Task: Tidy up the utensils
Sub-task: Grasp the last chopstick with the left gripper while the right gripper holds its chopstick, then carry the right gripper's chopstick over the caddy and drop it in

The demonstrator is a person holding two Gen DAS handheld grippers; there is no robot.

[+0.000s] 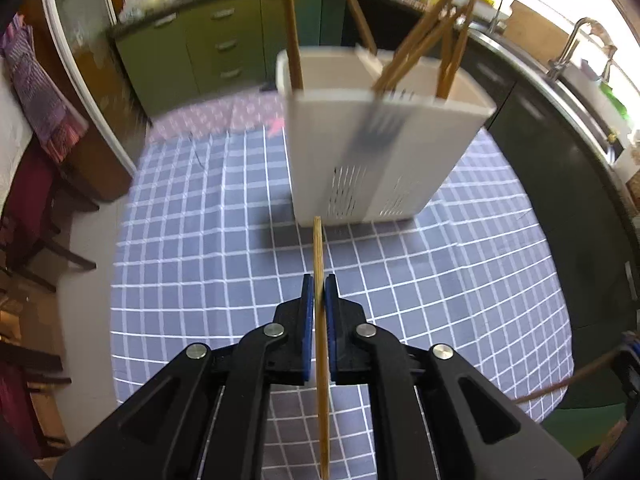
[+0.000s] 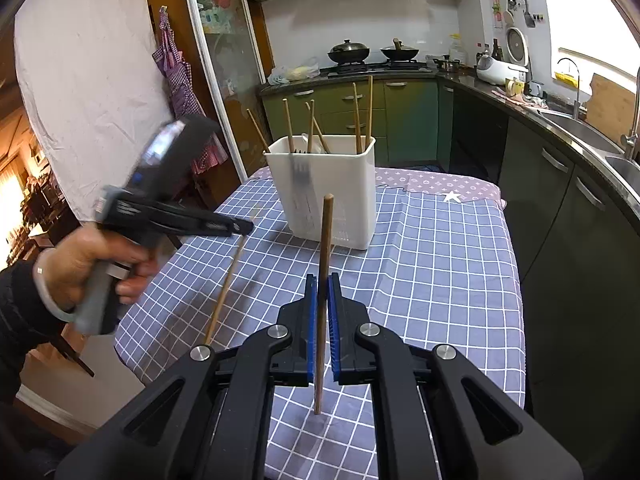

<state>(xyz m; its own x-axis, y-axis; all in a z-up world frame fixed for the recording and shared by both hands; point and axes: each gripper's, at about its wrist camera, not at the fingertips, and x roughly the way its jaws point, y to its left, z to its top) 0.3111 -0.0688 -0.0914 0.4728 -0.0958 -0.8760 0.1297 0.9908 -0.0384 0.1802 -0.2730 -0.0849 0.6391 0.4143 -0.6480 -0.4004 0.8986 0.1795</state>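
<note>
A white utensil holder (image 1: 376, 148) stands on the checked tablecloth and holds several wooden chopsticks (image 1: 420, 48); it also shows in the right wrist view (image 2: 324, 188). My left gripper (image 1: 319, 284) is shut on a light wooden chopstick (image 1: 319, 248), held upright just in front of the holder. In the right wrist view the left gripper (image 2: 240, 227) sits left of the holder with its chopstick (image 2: 226, 284) hanging down. My right gripper (image 2: 322, 284) is shut on a darker chopstick (image 2: 325, 240), upright, short of the holder.
The table with the blue checked cloth (image 2: 440, 264) has its left edge near chairs (image 1: 36, 240). Dark kitchen counters with a sink (image 2: 592, 136) run along the right. Green cabinets (image 2: 348, 104) and a stove with pans stand behind.
</note>
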